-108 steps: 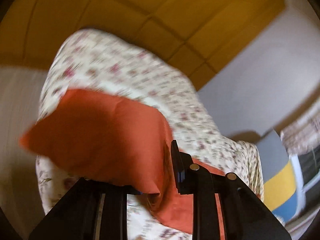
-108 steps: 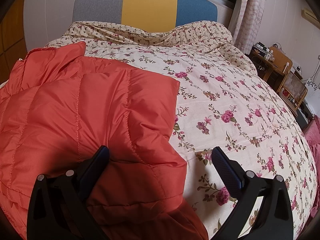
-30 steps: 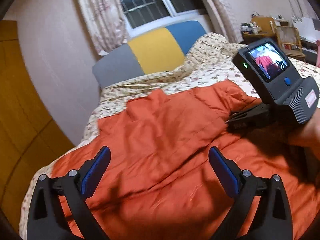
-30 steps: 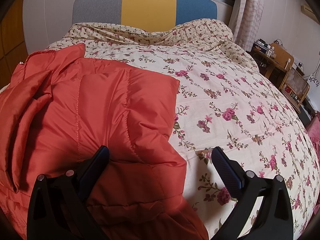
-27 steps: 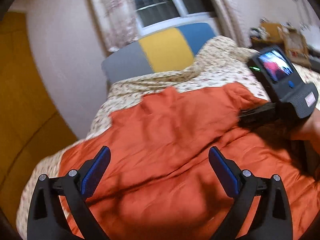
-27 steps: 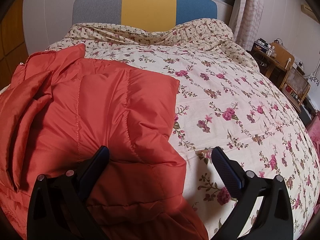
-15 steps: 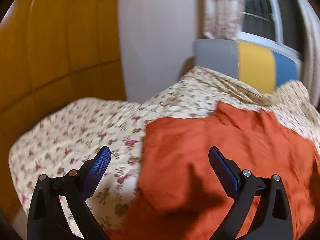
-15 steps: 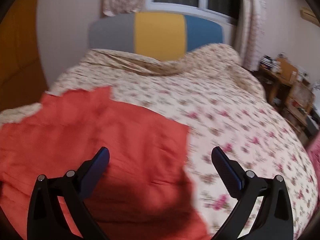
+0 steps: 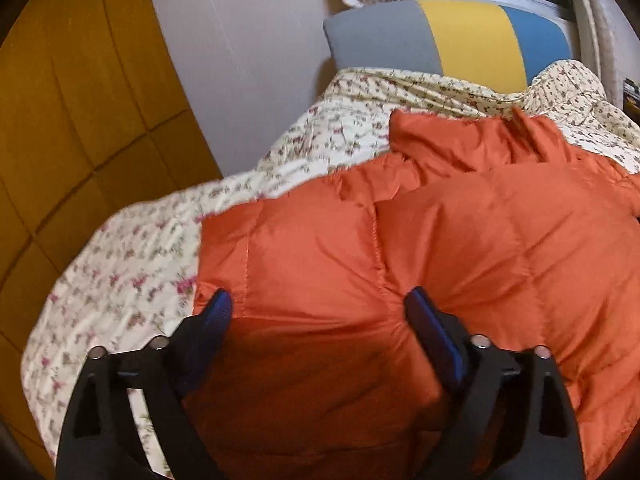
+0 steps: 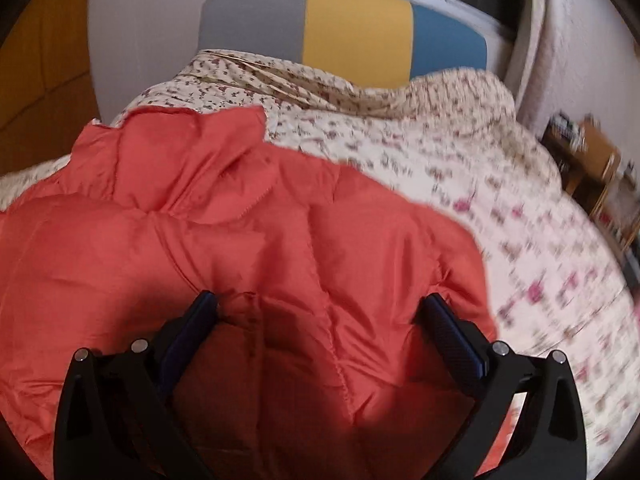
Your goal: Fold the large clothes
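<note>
Left wrist view: your left gripper (image 9: 316, 312) sits low over the orange jacket (image 9: 460, 248), jaws wide but closing, padded fabric bulging between them, pads not yet pressing. Judged purpose: taking the near hem for a fold. Your right gripper (image 10: 320, 312) stands wide likewise, straddling fabric, gripping nothing. The jacket lies flat on the floral bedspread (image 10: 460, 160), long axis toward the headboard (image 10: 356, 28), collar farthest from you.

The jacket (image 9: 460, 240) lies on the bedspread (image 9: 132, 264) near the bed's left edge, with the headboard (image 10: 344, 40) behind it and a desk (image 10: 592, 160) off right.
</note>
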`<state>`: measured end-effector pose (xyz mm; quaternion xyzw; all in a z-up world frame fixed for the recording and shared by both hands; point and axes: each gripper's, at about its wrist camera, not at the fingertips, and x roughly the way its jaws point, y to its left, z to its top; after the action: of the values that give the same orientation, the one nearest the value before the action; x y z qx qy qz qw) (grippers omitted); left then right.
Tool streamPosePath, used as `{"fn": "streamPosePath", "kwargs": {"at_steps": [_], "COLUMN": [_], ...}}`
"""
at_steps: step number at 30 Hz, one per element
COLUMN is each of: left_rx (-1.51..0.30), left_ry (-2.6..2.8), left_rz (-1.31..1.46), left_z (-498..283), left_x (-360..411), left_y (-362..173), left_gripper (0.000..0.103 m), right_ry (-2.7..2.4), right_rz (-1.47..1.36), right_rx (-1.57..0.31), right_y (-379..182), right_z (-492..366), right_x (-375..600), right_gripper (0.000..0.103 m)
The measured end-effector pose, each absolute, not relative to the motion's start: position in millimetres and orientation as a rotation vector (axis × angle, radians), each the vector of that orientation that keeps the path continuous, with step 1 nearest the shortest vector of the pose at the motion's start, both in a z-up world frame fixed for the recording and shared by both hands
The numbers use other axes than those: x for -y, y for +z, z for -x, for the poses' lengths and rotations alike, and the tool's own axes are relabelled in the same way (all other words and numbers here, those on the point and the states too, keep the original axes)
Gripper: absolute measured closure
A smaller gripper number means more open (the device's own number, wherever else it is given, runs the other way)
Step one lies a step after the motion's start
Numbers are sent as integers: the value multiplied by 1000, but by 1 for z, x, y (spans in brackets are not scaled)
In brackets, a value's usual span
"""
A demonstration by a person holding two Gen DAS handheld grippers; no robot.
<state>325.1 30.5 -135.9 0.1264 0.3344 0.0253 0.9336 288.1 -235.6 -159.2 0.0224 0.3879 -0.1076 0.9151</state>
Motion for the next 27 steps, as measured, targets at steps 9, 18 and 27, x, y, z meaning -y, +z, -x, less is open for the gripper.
{"fn": "streamPosePath", "kwargs": {"at_steps": [9, 18, 27], "left_rx": [-655, -715, -784], "left_ry": [38, -27, -73], "left_rz": [-187, -279, -147], "left_z": [-305, -340, -361], "left_x": [-23, 42, 24], "left_y": [-104, -115, -145], "left_gripper": [9, 8, 3], "right_ry": [-251, -249, -250], "right_rz": [3, -4, 1], "right_rx": [-797, -794, -791], "right_y": [-162, -161, -163], "right_z": [-287, -286, -288], "right_x": [230, 229, 229], "right_gripper": [2, 2, 2]}}
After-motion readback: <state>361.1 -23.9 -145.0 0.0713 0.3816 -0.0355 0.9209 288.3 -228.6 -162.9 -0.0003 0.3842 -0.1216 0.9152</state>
